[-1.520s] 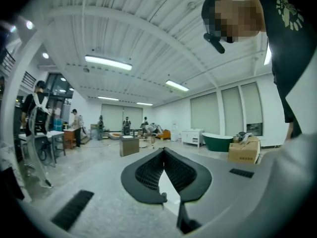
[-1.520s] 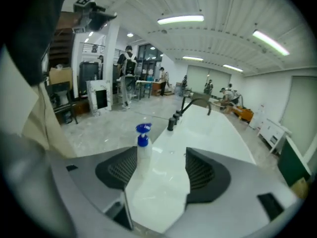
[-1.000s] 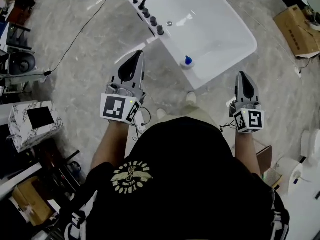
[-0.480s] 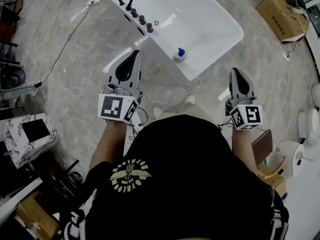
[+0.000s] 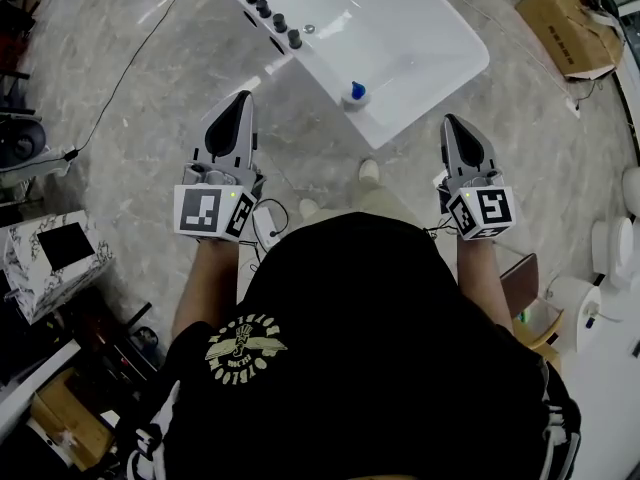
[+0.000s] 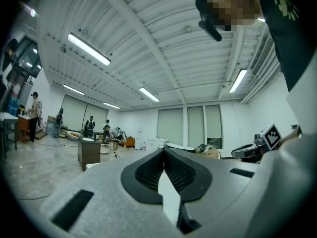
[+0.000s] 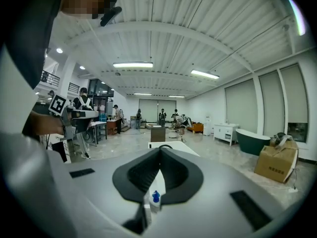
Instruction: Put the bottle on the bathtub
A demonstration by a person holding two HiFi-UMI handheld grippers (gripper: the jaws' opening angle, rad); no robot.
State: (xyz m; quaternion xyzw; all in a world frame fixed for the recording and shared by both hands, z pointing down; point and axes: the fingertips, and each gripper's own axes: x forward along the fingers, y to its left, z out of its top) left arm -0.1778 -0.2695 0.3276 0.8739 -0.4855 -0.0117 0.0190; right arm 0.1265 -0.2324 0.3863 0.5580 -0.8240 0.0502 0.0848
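Grey marble-look floor (image 5: 150, 138) fills most of the head view, and the person's black shirt (image 5: 370, 348) takes up the whole bottom half.

Next biggest is the white tub (image 5: 440, 28) up top, sitting at an angle. Inside it's just bare white with some glare off the bottom. A row of dark knobs (image 5: 278, 26) runs along its left rim. The bottle (image 5: 355, 93), pale with a blue cap, stands upright on the tub's near corner rim. So it's on the tub, with neither gripper holding it.

Top right there's a cardboard box (image 5: 565, 18) with its flaps shut, so no idea what's in it. At the left edge is a marble-patterned box (image 5: 30, 278) with a black square on its top face. A thin black cable (image 5: 120, 78) snakes across the floor toward the tub.

The left gripper (image 5: 243, 100) is held out over the floor to the left of the tub. The right gripper (image 5: 449, 121) is over the floor just off the tub's near right side. Both are well apart from the bottle.

In the left gripper view the jaws are pressed together at the tips with nothing pinched. Same in the right gripper view: tips together, nothing between them. The bottle (image 7: 155, 198) peeks through the slit lower down, but it's far off on the tub rim. That view also shows a dark green tub (image 7: 252, 140) way across the room.
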